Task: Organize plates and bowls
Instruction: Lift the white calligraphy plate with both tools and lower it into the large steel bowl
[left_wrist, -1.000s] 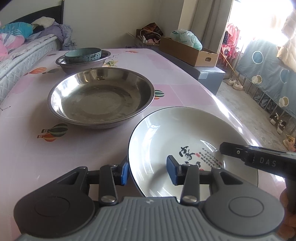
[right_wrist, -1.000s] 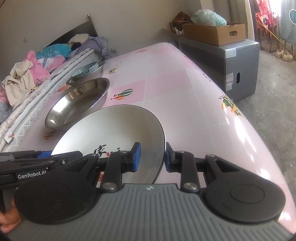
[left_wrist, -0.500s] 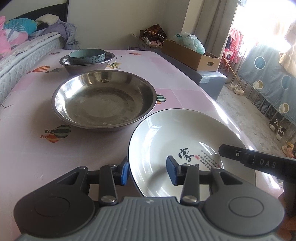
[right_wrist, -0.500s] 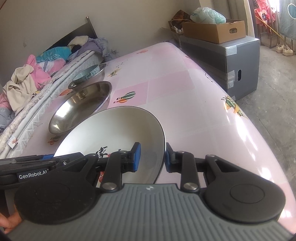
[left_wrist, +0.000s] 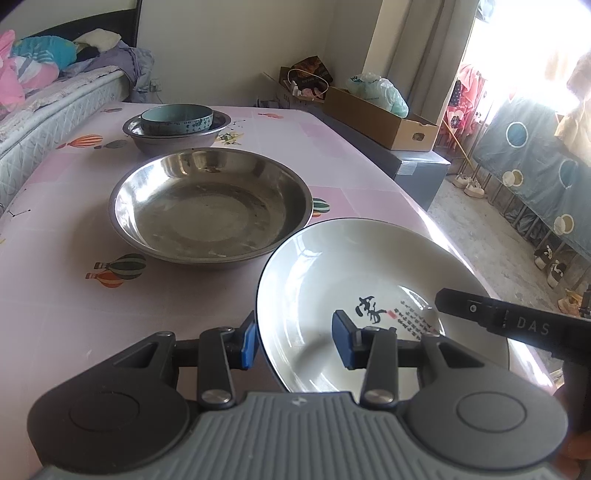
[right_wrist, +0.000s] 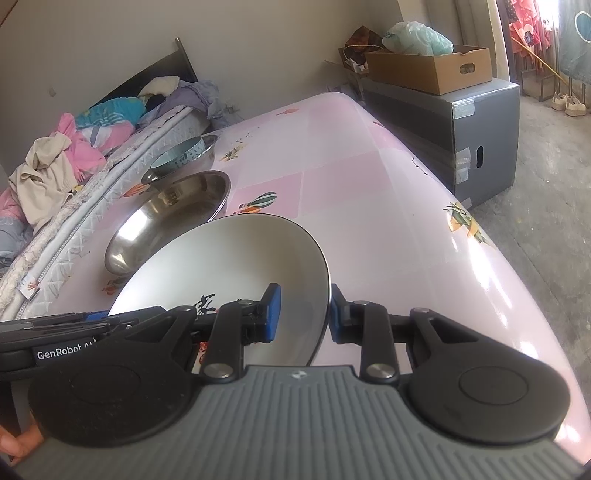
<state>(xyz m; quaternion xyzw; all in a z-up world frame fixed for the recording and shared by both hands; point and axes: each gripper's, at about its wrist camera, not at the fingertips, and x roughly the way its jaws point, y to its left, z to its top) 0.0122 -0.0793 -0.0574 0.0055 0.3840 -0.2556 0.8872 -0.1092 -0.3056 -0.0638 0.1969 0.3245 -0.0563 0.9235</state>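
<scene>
A white plate with black calligraphy (left_wrist: 354, 280) is held above the pink table, its rim between the jaws of both grippers. My left gripper (left_wrist: 293, 341) straddles the plate's left rim with a wide gap between its blue pads. My right gripper (right_wrist: 304, 314) pinches the plate's (right_wrist: 229, 266) right rim. A large steel basin (left_wrist: 210, 206) sits just beyond the plate; it also shows in the right wrist view (right_wrist: 170, 214). Farther back a teal bowl (left_wrist: 177, 118) sits inside a smaller steel bowl (left_wrist: 177, 136).
The pink table (left_wrist: 55, 258) borders a bed with clothes (right_wrist: 55, 158) on the left. A grey cabinet with a cardboard box (right_wrist: 443, 107) stands beyond the table's right edge, and the floor drops off on the right.
The plate and both grippers have risen and moved a little toward the steel basin; the far bowls look closer. The grips on the plate look unchanged.
</scene>
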